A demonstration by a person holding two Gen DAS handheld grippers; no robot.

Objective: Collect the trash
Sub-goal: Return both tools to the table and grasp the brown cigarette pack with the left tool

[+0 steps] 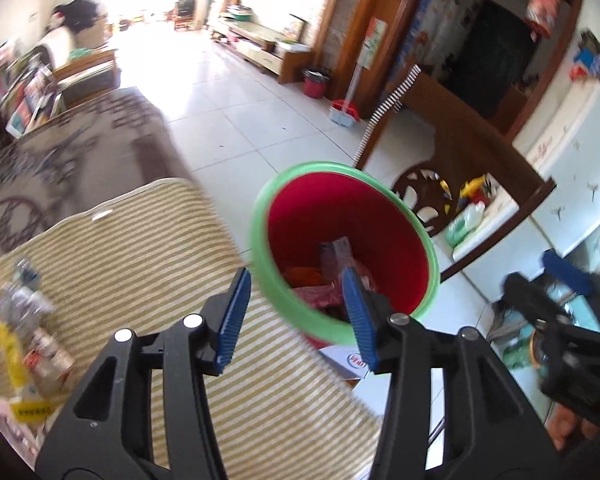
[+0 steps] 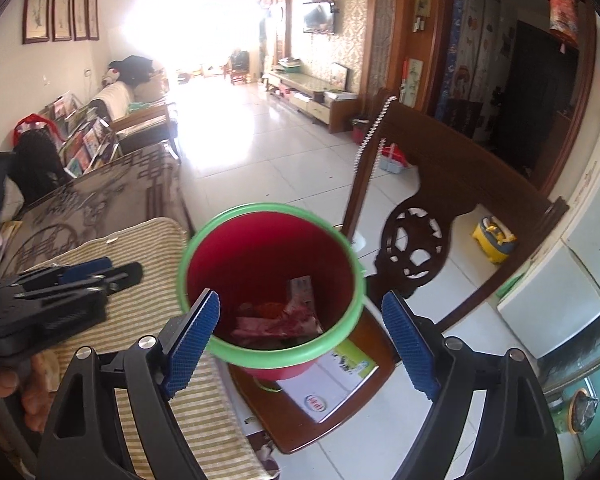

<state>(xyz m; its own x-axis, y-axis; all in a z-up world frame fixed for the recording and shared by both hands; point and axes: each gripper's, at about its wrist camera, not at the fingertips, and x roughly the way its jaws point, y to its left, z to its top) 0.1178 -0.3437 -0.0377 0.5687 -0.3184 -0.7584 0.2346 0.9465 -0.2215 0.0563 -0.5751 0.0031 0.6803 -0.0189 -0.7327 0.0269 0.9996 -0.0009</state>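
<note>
A red bin with a green rim (image 1: 256,216) (image 2: 204,240) stands on a wooden chair seat beside the striped cloth. Pink wrappers and a small carton (image 1: 334,254) (image 2: 284,320) lie in its bottom. My left gripper (image 1: 296,312) hangs open at the bin's near rim, with nothing between its blue pads. My right gripper (image 2: 302,340) is open wide in front of the same rim, also empty. More trash (image 1: 20,332), yellow wrappers and crumpled packets, lies on the cloth at the far left. Each gripper shows at the edge of the other's view (image 1: 560,300) (image 2: 92,272).
The striped cloth (image 1: 140,240) covers a table edge next to the chair (image 2: 452,184). A printed leaflet (image 2: 332,380) lies under the bin on the seat. A brown patterned sofa (image 1: 80,140) is behind the cloth, white cabinets (image 2: 580,272) to the right, tiled floor (image 1: 228,92) beyond.
</note>
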